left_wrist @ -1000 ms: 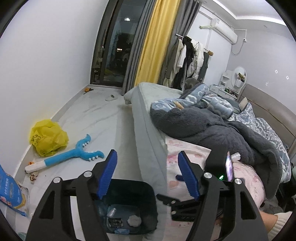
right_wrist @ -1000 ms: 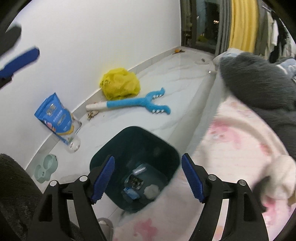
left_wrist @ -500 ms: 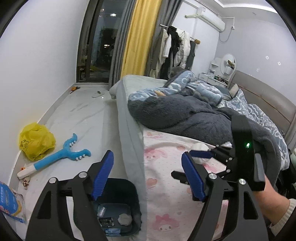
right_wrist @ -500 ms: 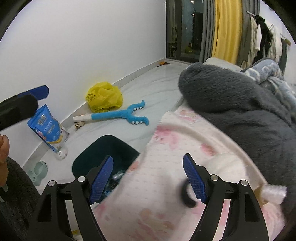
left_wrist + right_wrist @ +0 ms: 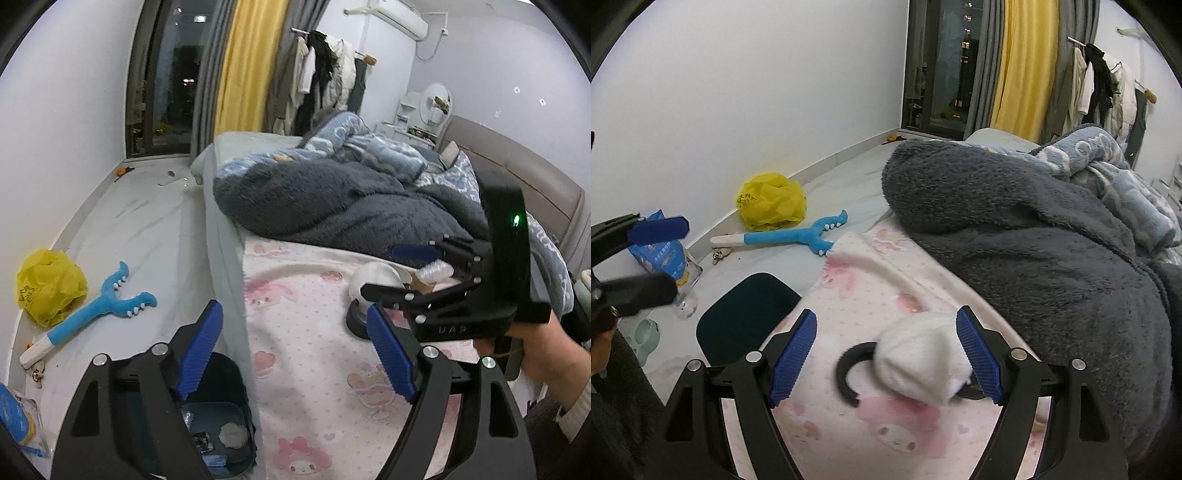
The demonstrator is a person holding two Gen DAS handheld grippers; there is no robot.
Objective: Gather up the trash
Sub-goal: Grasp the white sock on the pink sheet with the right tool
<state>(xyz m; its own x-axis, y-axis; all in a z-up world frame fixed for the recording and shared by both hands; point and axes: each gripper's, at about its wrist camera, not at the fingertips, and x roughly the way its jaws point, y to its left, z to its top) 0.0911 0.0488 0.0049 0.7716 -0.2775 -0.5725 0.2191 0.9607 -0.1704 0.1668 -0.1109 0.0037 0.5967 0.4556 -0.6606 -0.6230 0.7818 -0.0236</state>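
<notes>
Swinging away from the dark teal plastic bin [image 5: 221,406] on the floor, the left gripper [image 5: 295,354] hung over the pink cartoon-print bedsheet [image 5: 303,354], fingers spread and empty. On the right view, the right gripper [image 5: 886,354] had advanced; its released fingers flanked the crumpled white tissue wad [image 5: 923,362], near the right pad, likely next grabbed.

Dim cool indoor light, soft shadows, dark window, heavy fisheye edge warp, slight motion blur
</notes>
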